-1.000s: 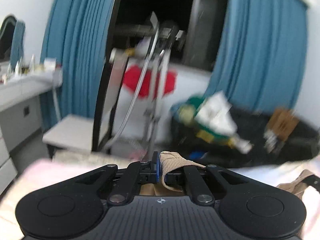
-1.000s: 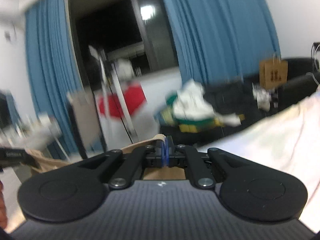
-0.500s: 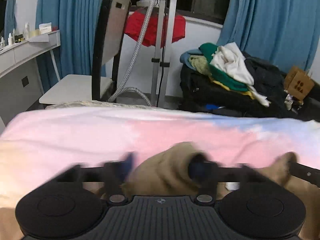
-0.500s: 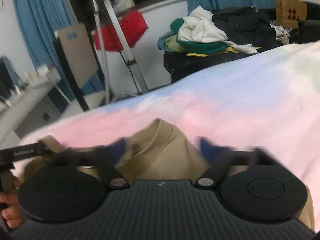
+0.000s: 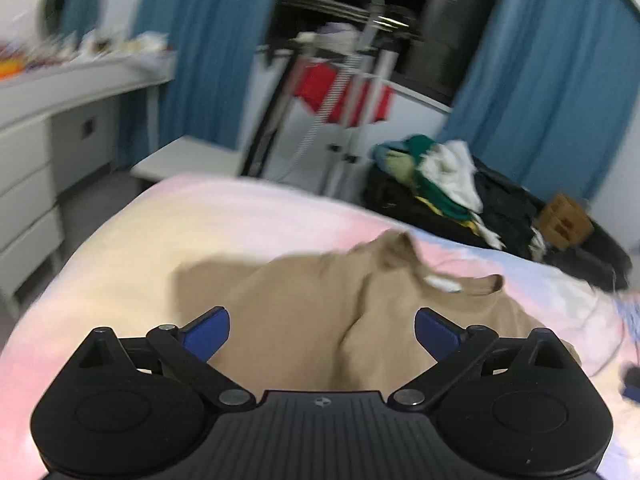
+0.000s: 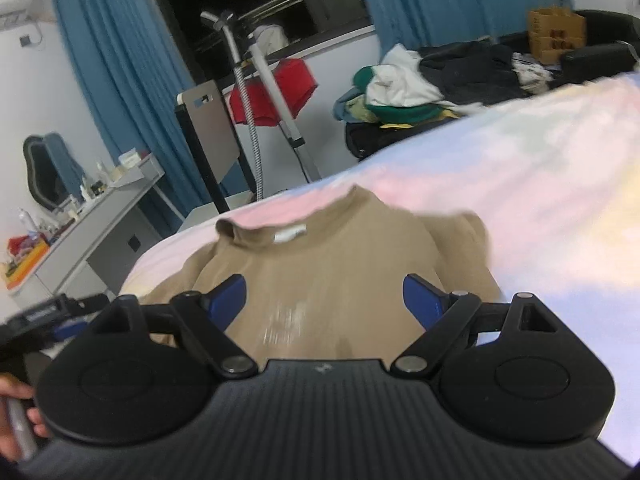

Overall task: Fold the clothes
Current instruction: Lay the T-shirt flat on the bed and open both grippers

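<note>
A tan T-shirt [image 5: 304, 300] lies spread on the pastel bed sheet [image 5: 132, 248], collar and white label pointing away from me. It also shows in the right wrist view [image 6: 340, 264]. My left gripper [image 5: 322, 330] is open and empty, hovering just above the shirt's near part. My right gripper [image 6: 324, 300] is open and empty, above the shirt's chest. The left gripper's tip [image 6: 48, 316] shows at the left edge of the right wrist view.
A pile of clothes [image 6: 404, 88] lies on a dark sofa beyond the bed. A garment steamer stand [image 6: 260, 92] and a chair [image 6: 208, 128] stand past the far edge. A grey desk [image 6: 92, 216] is at the left. The sheet [image 6: 540, 184] stretches to the right.
Both grippers were shut on the shirt's edge and held it up; they lowered it to the bed, opened and let go, then drew back a little.
</note>
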Motion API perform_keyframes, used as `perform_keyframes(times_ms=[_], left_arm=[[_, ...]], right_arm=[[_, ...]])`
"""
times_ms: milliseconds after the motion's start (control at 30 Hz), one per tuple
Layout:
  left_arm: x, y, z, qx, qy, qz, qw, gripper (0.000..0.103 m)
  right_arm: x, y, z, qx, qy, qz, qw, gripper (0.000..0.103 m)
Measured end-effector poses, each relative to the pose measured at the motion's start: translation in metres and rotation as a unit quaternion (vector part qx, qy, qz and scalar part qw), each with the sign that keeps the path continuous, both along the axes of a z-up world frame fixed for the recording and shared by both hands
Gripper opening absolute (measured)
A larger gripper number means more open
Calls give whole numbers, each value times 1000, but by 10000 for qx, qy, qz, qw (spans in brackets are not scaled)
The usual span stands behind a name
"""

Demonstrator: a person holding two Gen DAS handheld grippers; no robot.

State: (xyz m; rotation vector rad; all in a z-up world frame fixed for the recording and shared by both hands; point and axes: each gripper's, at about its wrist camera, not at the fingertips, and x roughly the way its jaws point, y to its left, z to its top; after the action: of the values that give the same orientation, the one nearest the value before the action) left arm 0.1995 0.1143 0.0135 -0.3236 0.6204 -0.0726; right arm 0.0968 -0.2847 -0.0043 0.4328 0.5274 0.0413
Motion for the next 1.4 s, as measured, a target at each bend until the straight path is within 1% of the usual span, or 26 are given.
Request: perform_keyframes(times_ms=[67,100,167,233,267,333,400,433,467,500,533,567,600,633,733,867,933,1000,1100,1167,1233,1333,1400], left_arm=[[-17,23,-17,-523,253,327,9978,97],[-21,33,-26,-817,385,471,9948,96],[-23,48,-42,-1294,634,707,9870,88],[-19,59,-53,-1712,741,911,9782,86],[-16,61,-58,-1825,763,957,9756,86],[-9,63,-69,-2022,799,1031,9706,84],[-1,59,-75,-2052,678,1066,9705,84],[5,53,-77,-2066,568,1000,9716,78],[11,49,-80,-2086,534,905,9723,64],[16,45,-82,-2063,568,883,9728,57],[21,41,-84,-2034,611,871,9733,44],[24,39,-84,-1950,611,883,9749,36],[27,36,-84,-1858,606,899,9766,30],[30,34,-83,-1742,584,919,9787,14],[34,32,-73,-1392,398,957,9848,8],[37,41,-44,-1151,208,1068,9874,7],[46,46,-26,-788,207,1102,9906,7],[59,52,-10,-356,240,1180,9921,6],[90,53,3,404,387,1343,9894,6],[113,48,1,908,540,1446,9838,6],[126,44,-14,1354,702,1539,9762,6],[134,37,-44,1533,952,1520,9718,7],[125,32,-47,1519,801,1473,9741,12]], right_arm=[[-32,1,-1,69,46,-66,9999,87],[-43,1,-1,111,86,-96,9999,87],[-60,-4,-5,387,61,-177,9991,87],[-73,-11,-10,688,49,-278,9972,87],[-76,-14,-13,837,68,-342,9959,87],[-69,-19,-22,979,145,-342,9945,87],[-57,-24,-32,1080,209,-266,9936,87],[-52,-27,-39,1122,280,-282,9929,87],[-46,-30,-46,1161,364,-318,9921,87],[-40,-33,-53,1157,445,-363,9916,87],[-34,-34,-59,1117,520,-389,9916,87],[-27,-35,-65,1069,593,-407,9917,87],[-21,-37,-69,1039,637,-408,9917,87],[-16,-38,-71,1024,634,-422,9918,87],[-6,-40,-74,955,574,-517,9924,87],[-6,-40,-73,830,575,-609,9930,87],[-8,-40,-72,831,590,-567,9932,87],[-11,-38,-67,744,467,-548,9946,87],[-14,-38,-60,452,291,-666,9963,87],[-15,-40,-57,339,207,-722,9966,87],[-15,-44,-58,341,183,-748,9964,87],[-14,-51,-61,383,198,-777,9960,87],[-11,-52,-64,368,224,-804,9958,87]])
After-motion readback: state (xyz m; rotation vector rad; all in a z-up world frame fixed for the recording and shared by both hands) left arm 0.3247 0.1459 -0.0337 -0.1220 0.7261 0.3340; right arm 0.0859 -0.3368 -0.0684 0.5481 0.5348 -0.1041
